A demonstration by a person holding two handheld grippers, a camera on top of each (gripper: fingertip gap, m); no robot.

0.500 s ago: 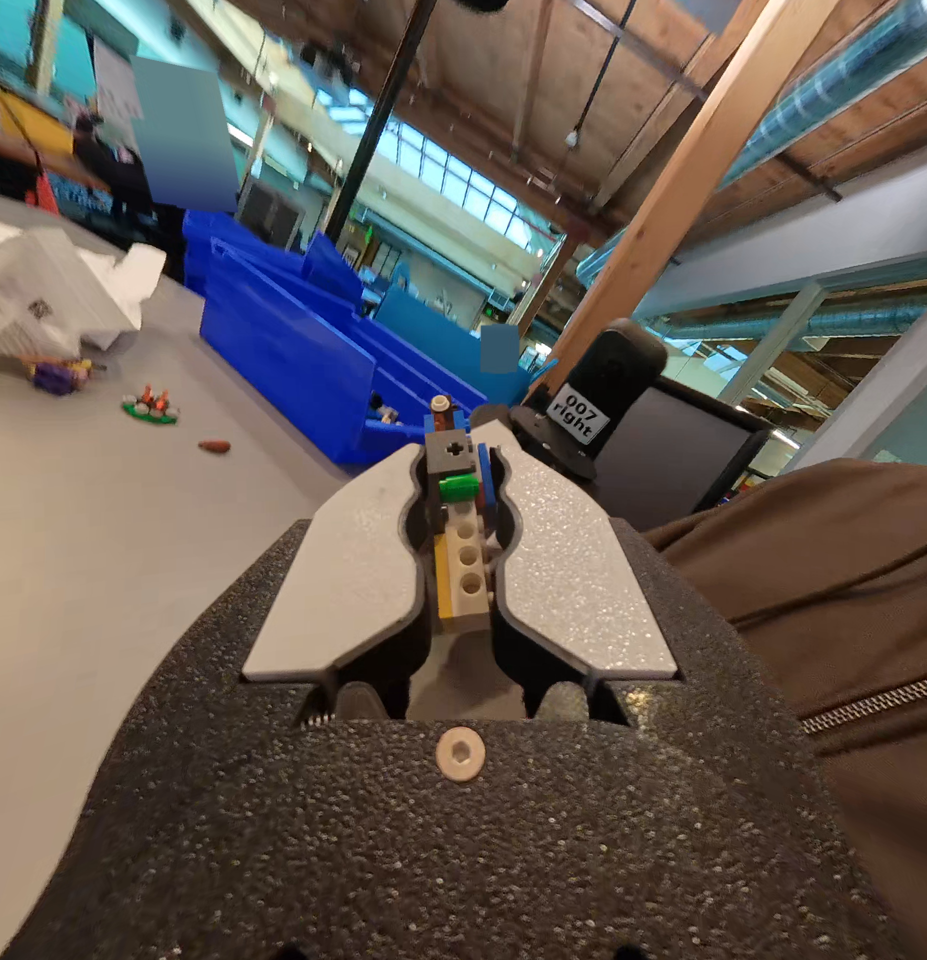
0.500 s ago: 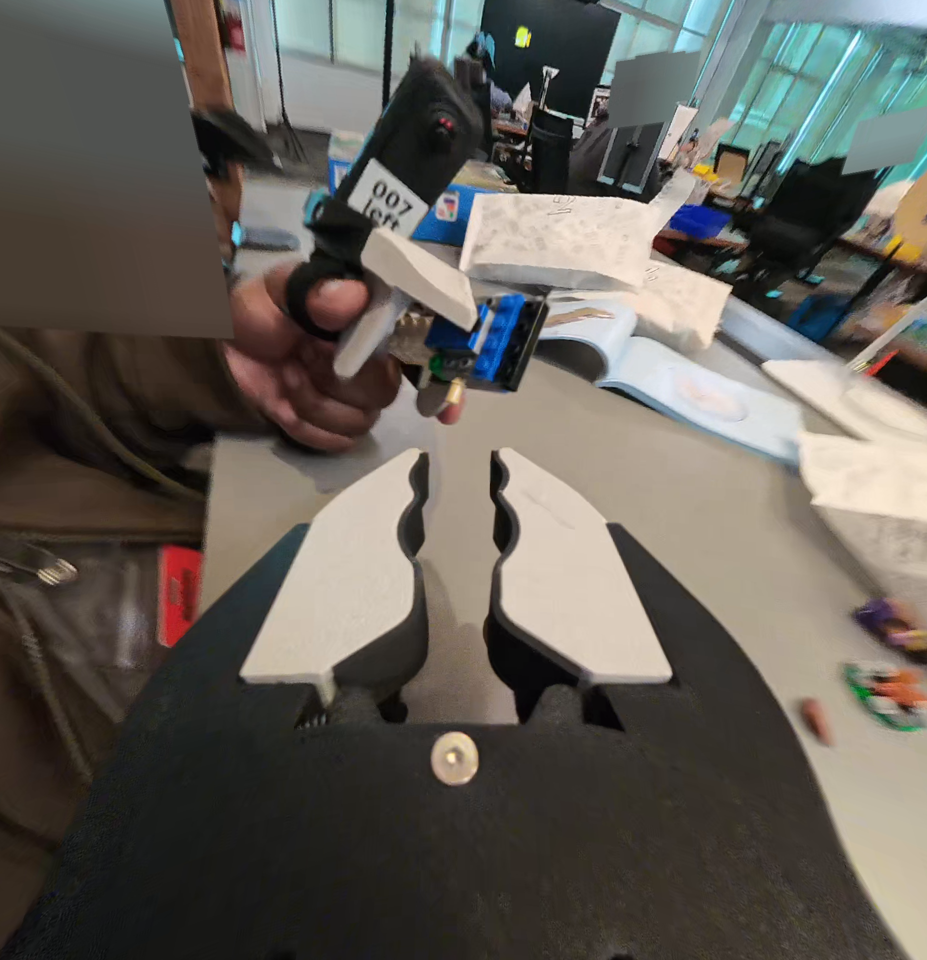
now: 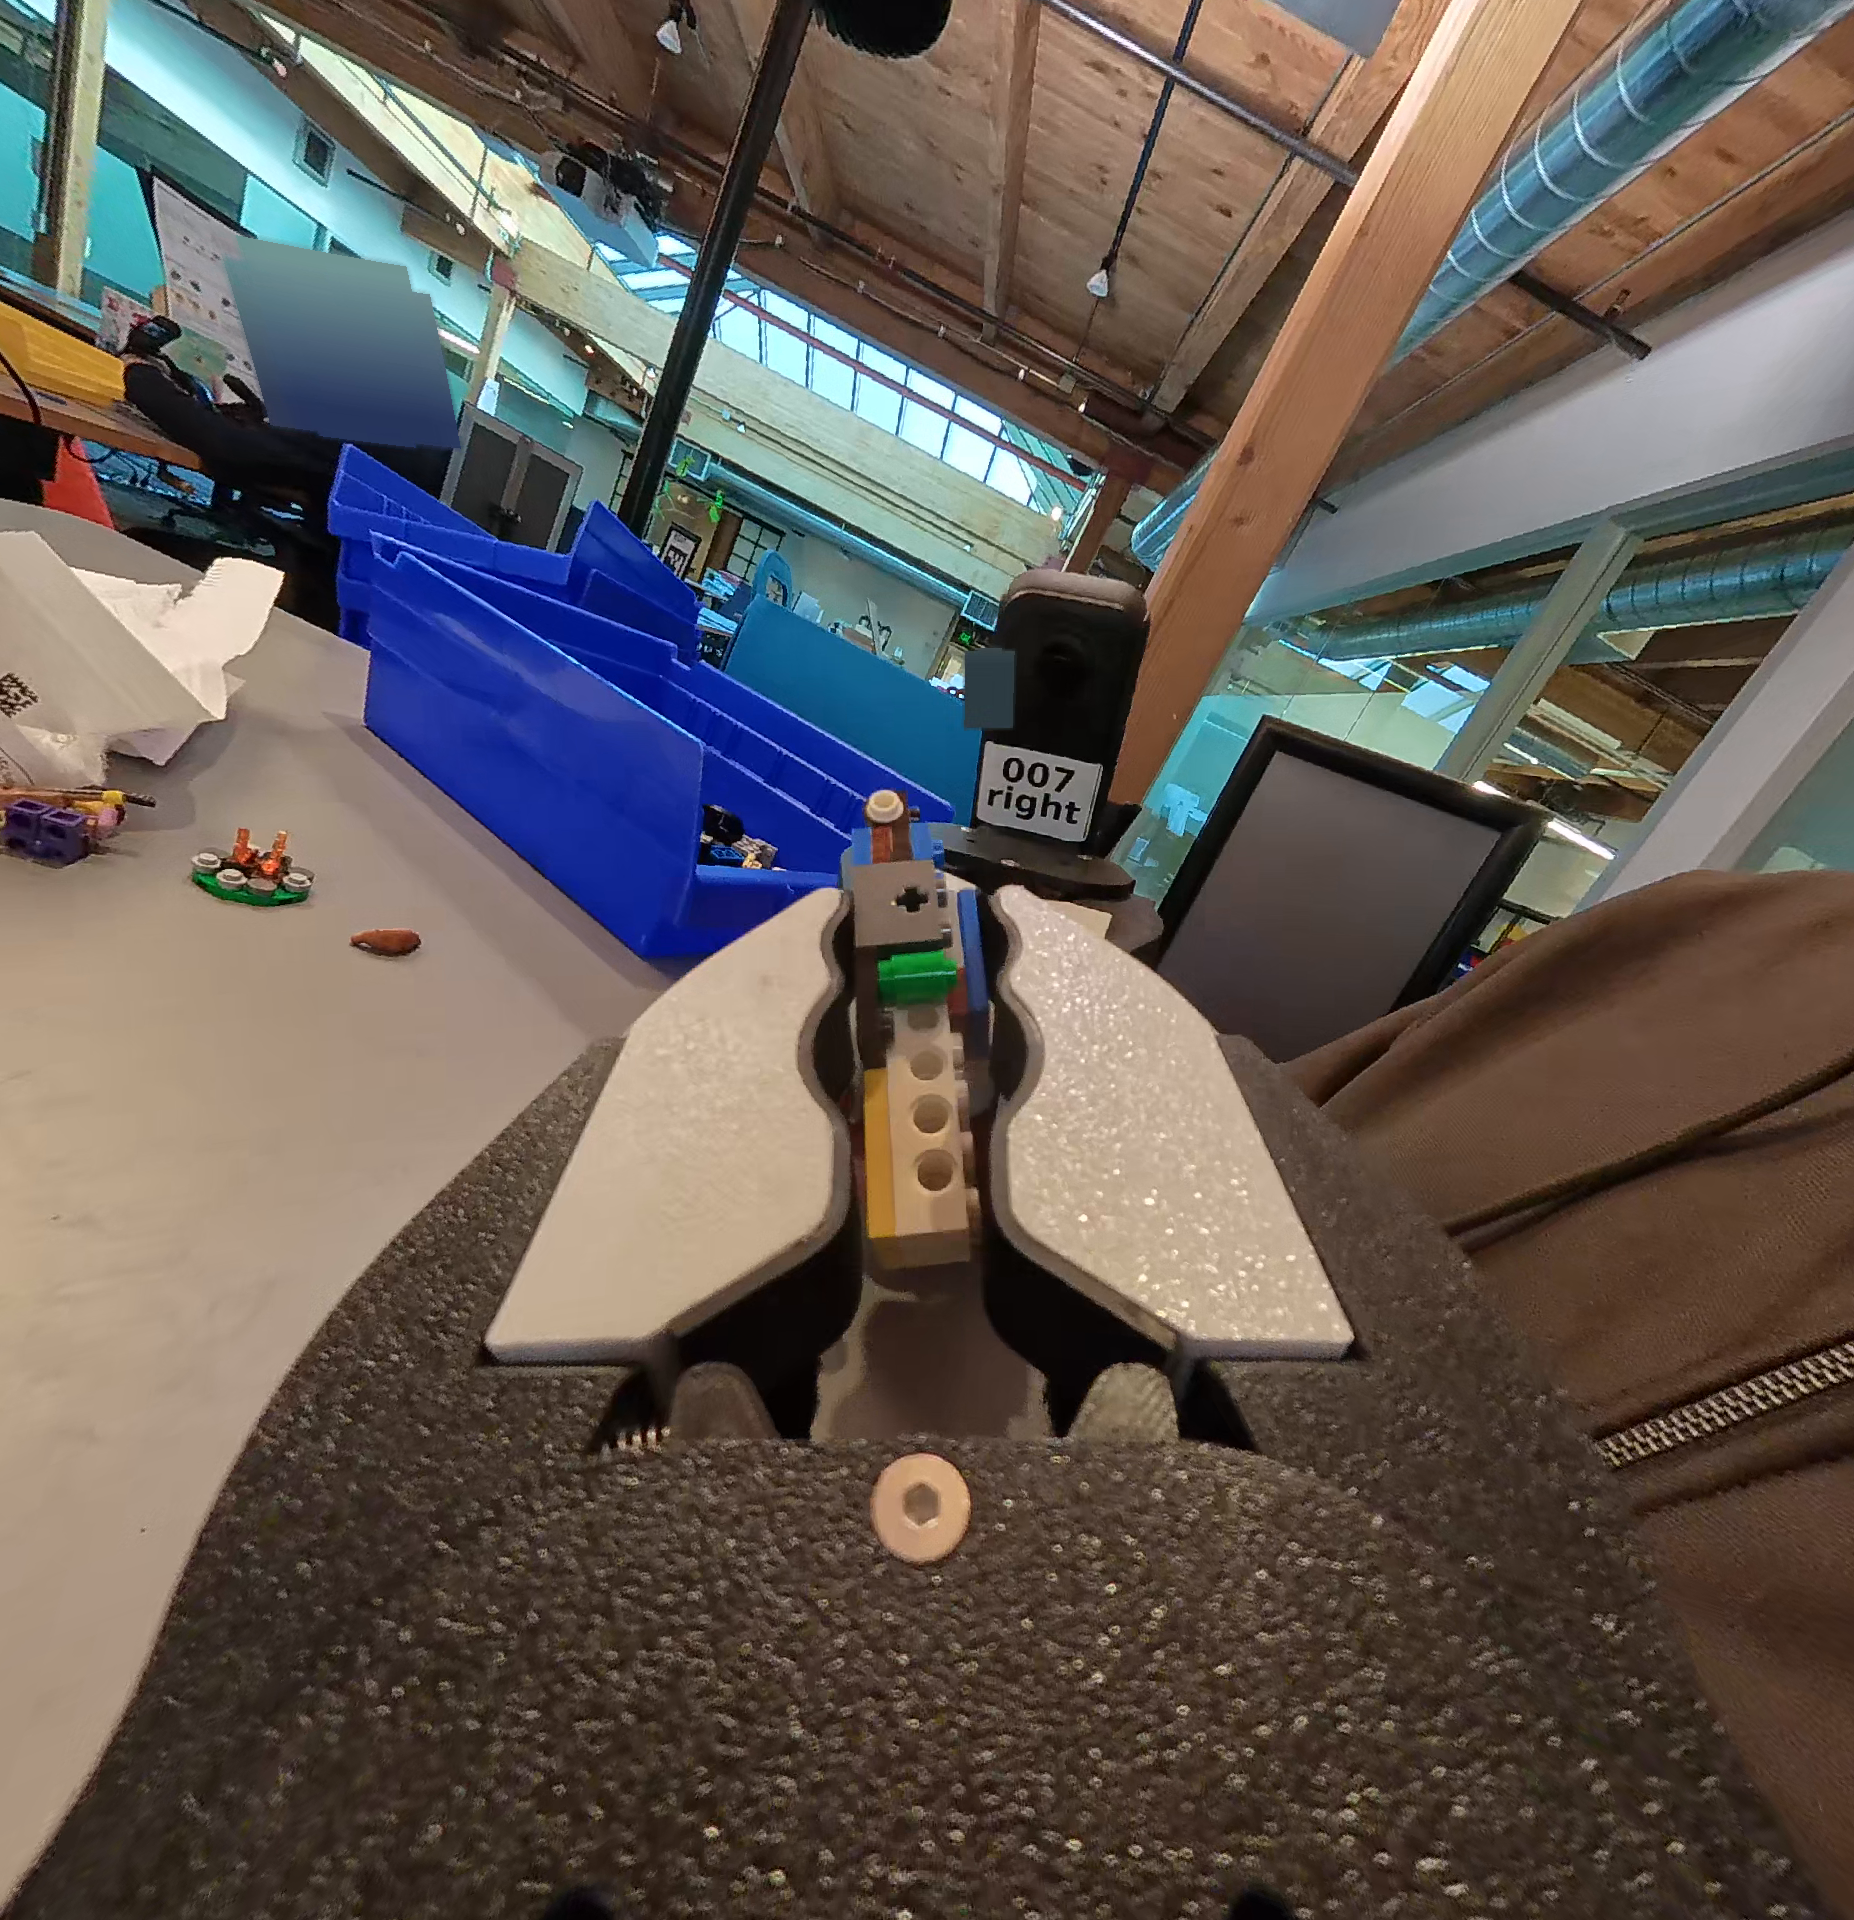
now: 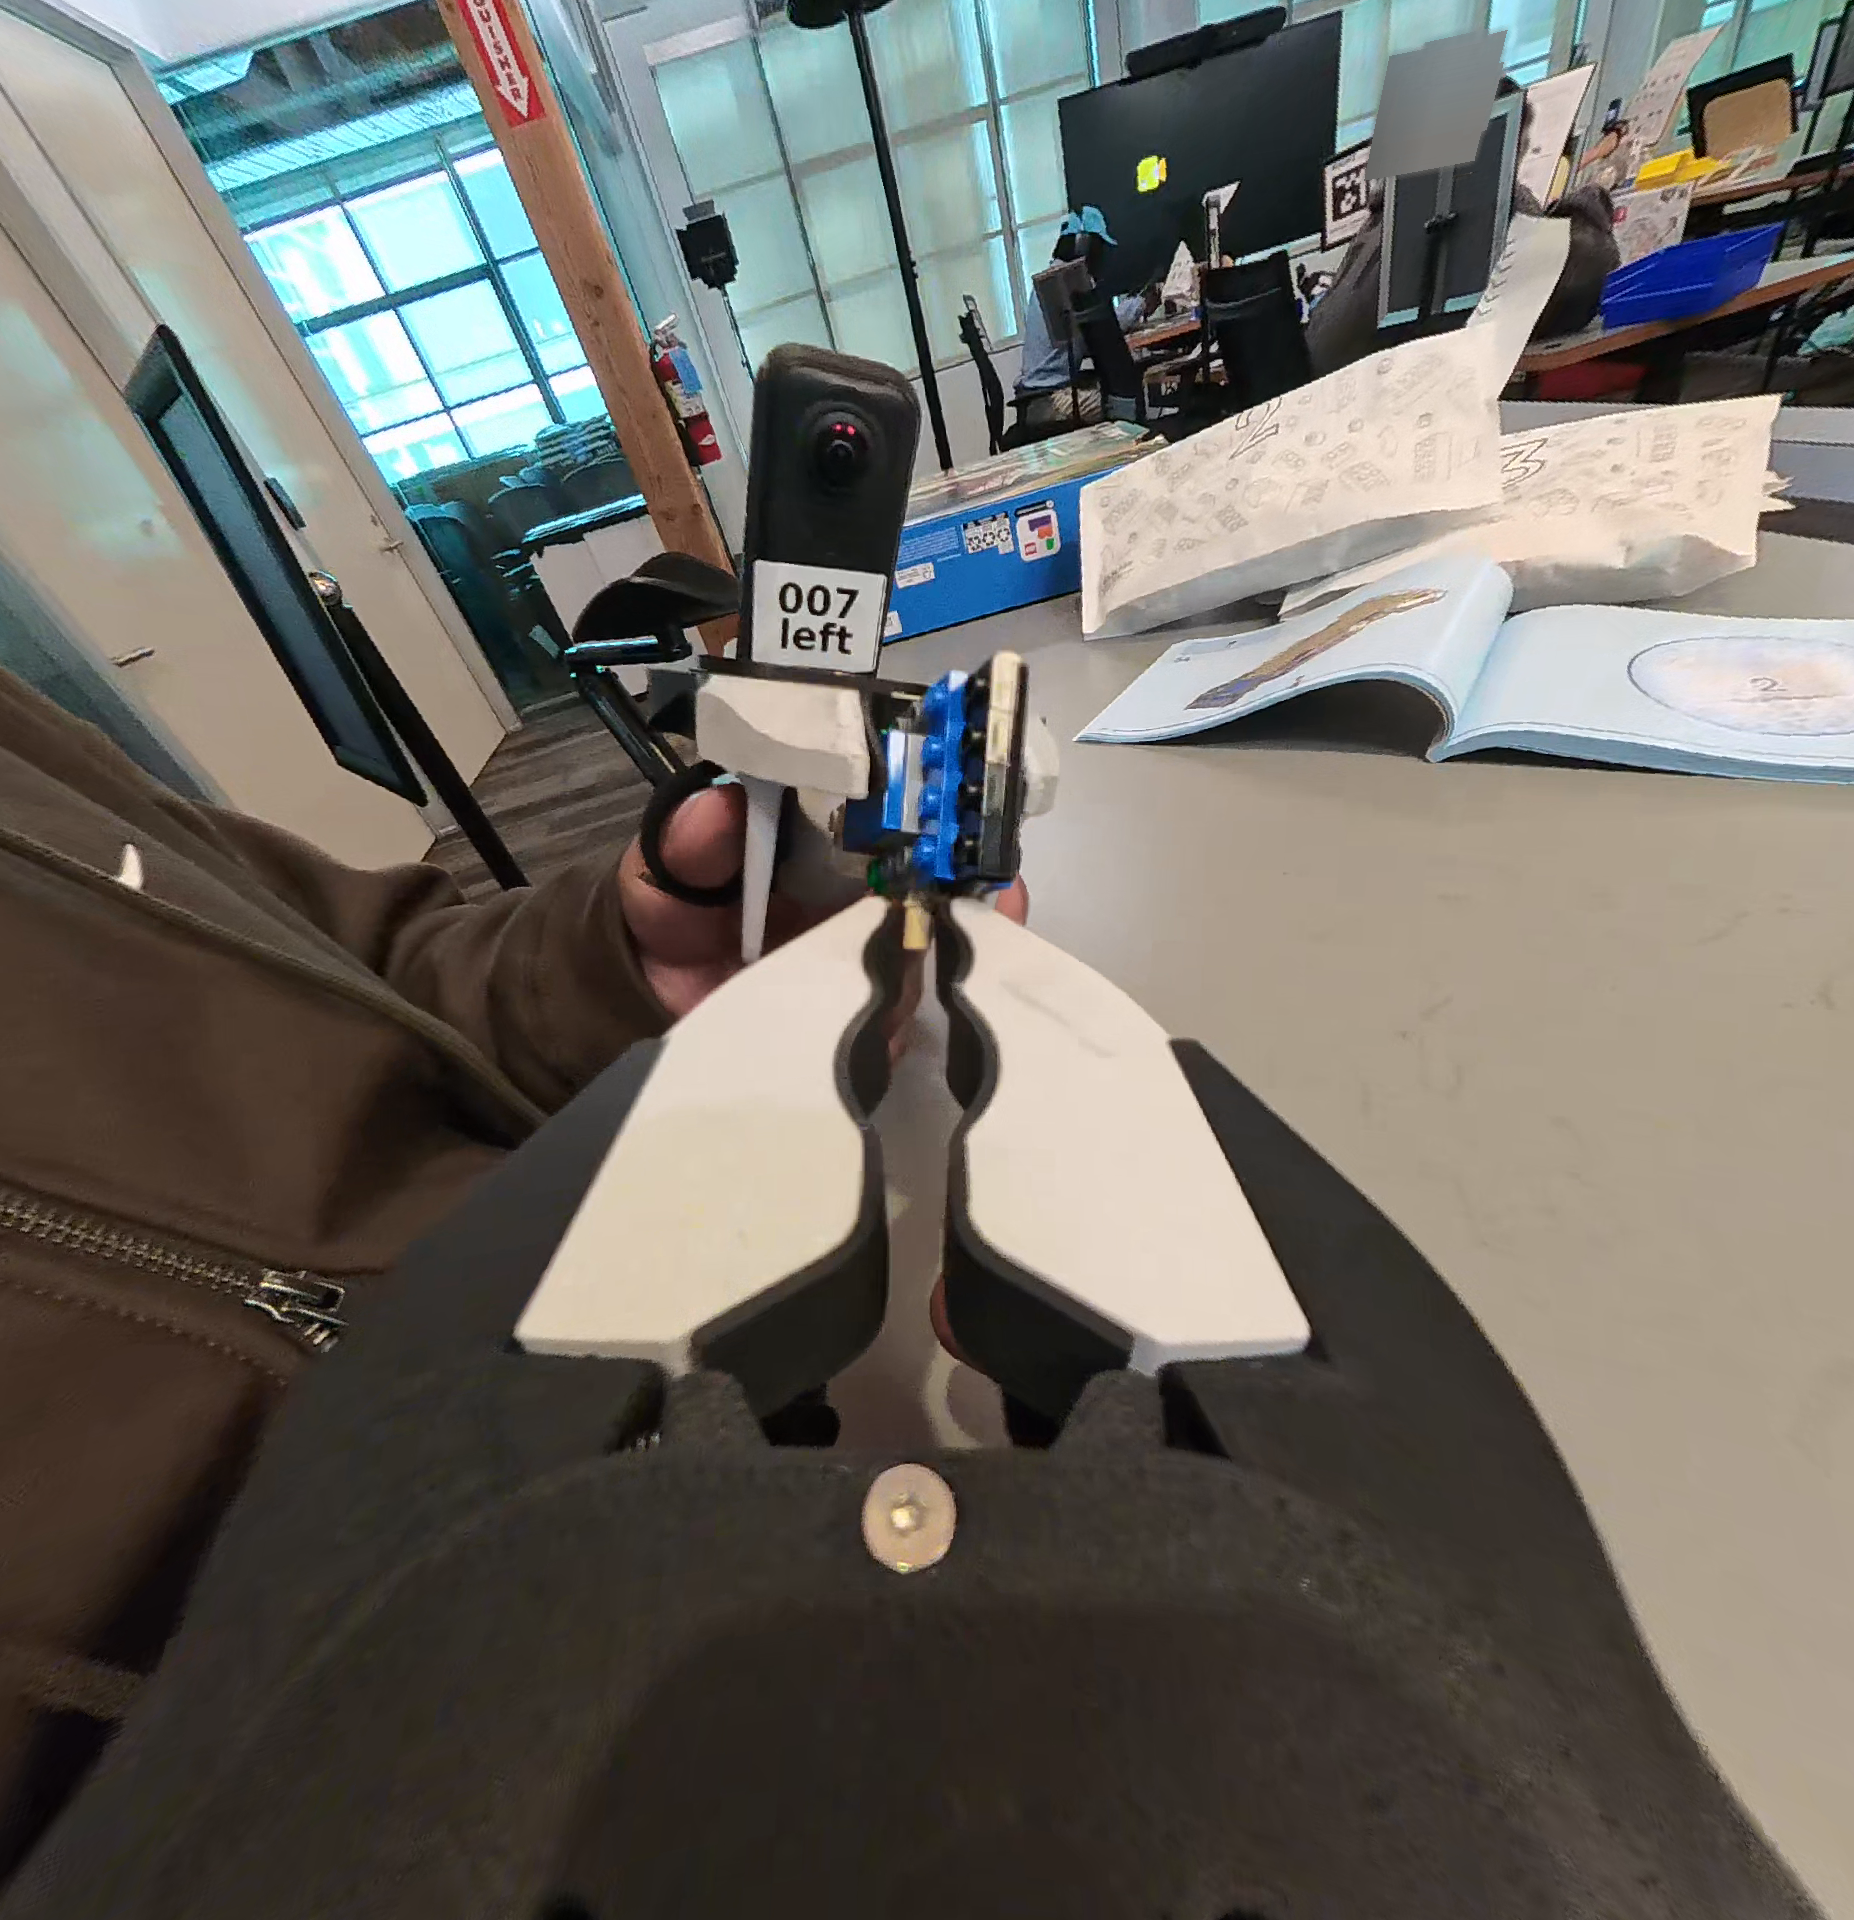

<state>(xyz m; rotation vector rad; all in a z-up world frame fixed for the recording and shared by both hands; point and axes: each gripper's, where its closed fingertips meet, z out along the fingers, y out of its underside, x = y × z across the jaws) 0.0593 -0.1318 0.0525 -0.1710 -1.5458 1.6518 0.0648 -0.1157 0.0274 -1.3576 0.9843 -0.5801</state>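
The right claw (image 4: 912,920) has come forward since half a second ago, when it stood open and well short of the left claw (image 4: 881,769). Its fingers are now drawn nearly together. Their tips pinch a small tan peg (image 4: 915,928) that sticks out of the near end of a brick model (image 4: 944,790). The left claw is clamped across that model, one finger on each flank, and holds it in the air above the grey worktop (image 4: 1422,1143). In the left wrist view the model (image 3: 918,1039) runs lengthwise between the fingers, with the peg (image 3: 883,805) just past their tips. The hand (image 4: 684,914) on the left claw shows just left of the right claw's tips. Blue bins (image 3: 549,748) lie ahead-left of the left claw. An open booklet (image 4: 1525,675) lies ahead-right of the right claw.
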